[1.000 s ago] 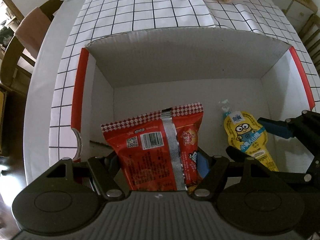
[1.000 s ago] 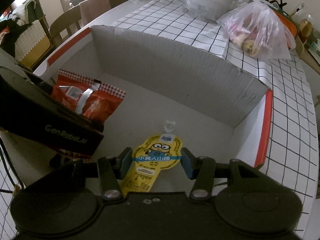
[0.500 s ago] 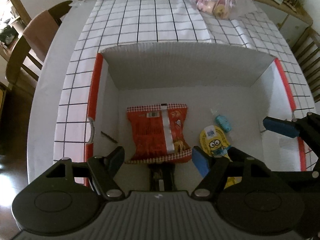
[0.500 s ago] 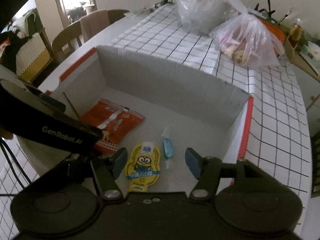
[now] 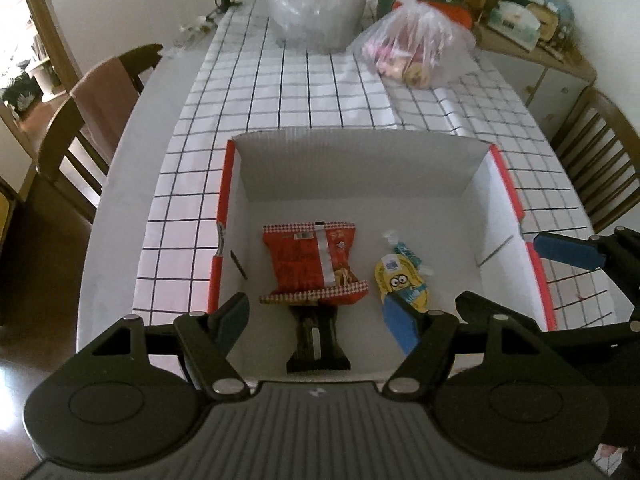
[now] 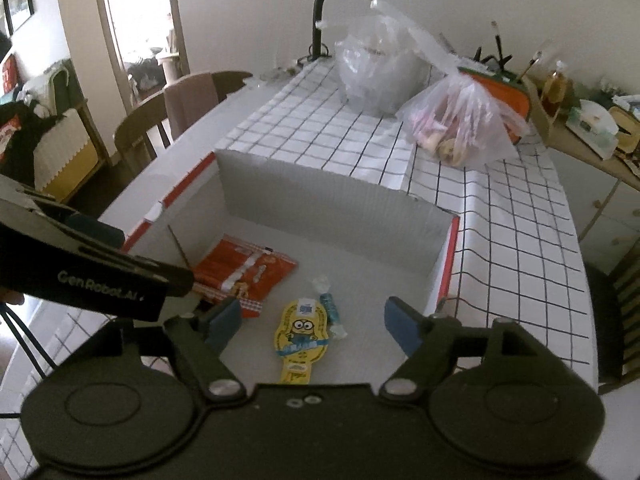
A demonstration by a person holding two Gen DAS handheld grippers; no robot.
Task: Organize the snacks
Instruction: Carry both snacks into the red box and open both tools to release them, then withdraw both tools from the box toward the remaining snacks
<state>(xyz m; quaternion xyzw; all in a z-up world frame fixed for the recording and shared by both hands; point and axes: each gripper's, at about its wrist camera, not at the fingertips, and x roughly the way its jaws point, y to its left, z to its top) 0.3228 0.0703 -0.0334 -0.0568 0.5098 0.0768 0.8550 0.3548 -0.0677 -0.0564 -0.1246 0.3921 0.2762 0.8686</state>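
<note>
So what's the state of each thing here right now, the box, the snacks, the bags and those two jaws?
Cardboard box: open-topped, upright.
Red snack bag: sealed, lying flat in the box.
Yellow cartoon pouch: lying flat in the box.
Blue candy: wrapped, beside the pouch.
Dark packet: lying flat, partly under the red bag.
Pink plastic bag: on the table, tied.
Left gripper: jaws open, empty.
Right gripper: jaws opening, empty.

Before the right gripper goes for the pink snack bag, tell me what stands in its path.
The box's far wall rises between the right gripper, whose empty jaws are opening, and the pink snack bag; beyond it, only bare checked cloth.
</note>
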